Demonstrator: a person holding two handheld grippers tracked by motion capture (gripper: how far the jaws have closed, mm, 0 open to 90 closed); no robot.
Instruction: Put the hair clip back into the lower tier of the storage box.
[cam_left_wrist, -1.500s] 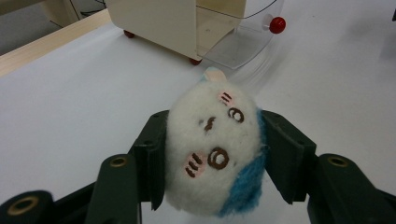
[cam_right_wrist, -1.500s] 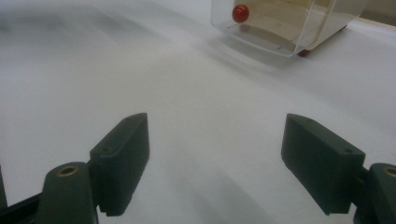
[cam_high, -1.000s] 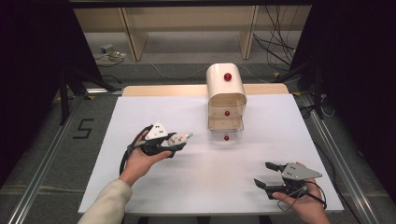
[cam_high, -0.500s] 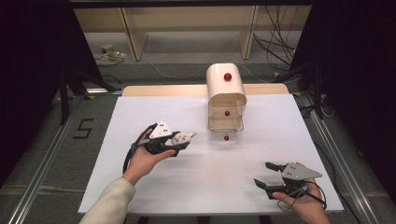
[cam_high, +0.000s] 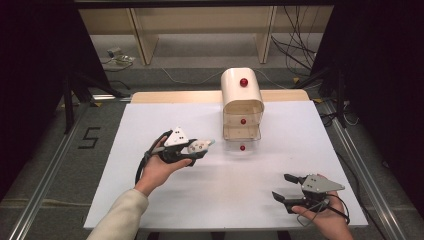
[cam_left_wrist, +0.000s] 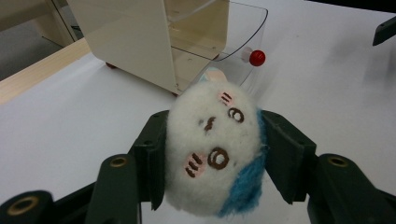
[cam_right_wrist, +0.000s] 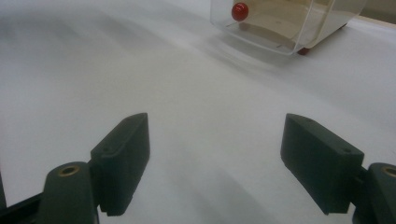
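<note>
White table sheet (cam_high: 150, 125), wooden shelving (cam_high: 145, 35), floor cables (cam_high: 300, 45), taped 5 (cam_high: 89, 138)

place: lab | cues: metal frame rails (cam_high: 45, 197), floor cables (cam_high: 295, 47), taped "5" (cam_high: 89, 137)

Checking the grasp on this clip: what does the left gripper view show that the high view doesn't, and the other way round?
Left gripper view: a white plush toy with a stitched face and a blue patch, pressed between the left gripper jaws, close to the pulled-out clear bottom drawer.
High view: the person's hands, the right gripper open over bare table, and the cream drawer unit with three red knobs.
Both: the drawer unit, the bottom drawer's red knob, and the white table.
</note>
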